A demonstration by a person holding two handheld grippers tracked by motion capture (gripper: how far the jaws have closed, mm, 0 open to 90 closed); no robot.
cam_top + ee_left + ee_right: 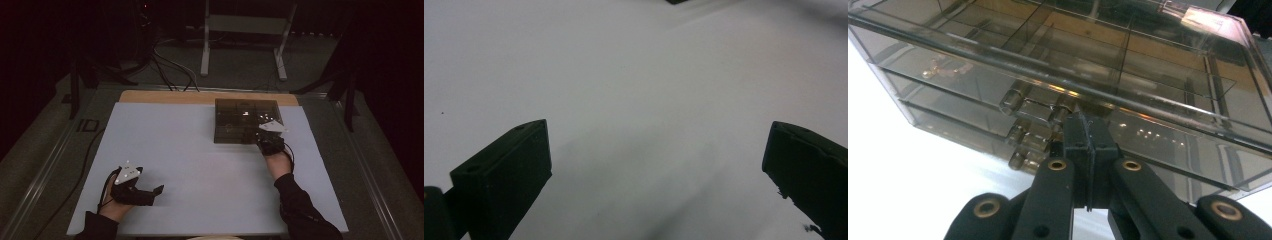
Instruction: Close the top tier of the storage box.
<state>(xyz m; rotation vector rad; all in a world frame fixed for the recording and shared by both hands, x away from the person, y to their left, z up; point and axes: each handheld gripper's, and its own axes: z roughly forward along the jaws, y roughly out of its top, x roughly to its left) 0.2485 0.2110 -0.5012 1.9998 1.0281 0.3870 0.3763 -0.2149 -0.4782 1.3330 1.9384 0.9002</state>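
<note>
The right gripper (1087, 150) has its jaws pressed together at the front of the smoky clear drawer box (246, 120), beside a drawer handle (1035, 107). The box sits by the table's (200, 165) far edge. Near the front-left corner, the left gripper (150, 192) rests, jaws wide apart.

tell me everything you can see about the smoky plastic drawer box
The drawer box is a squarish case of smoky, see-through plastic, sitting flat at the table's far right, partly over the bare wood strip. Its top is split into compartments, and stacked drawers with clear bar handles face the person. The right tool, jaws together, sits at the front by the upper handle; whether it touches is unclear.
</note>
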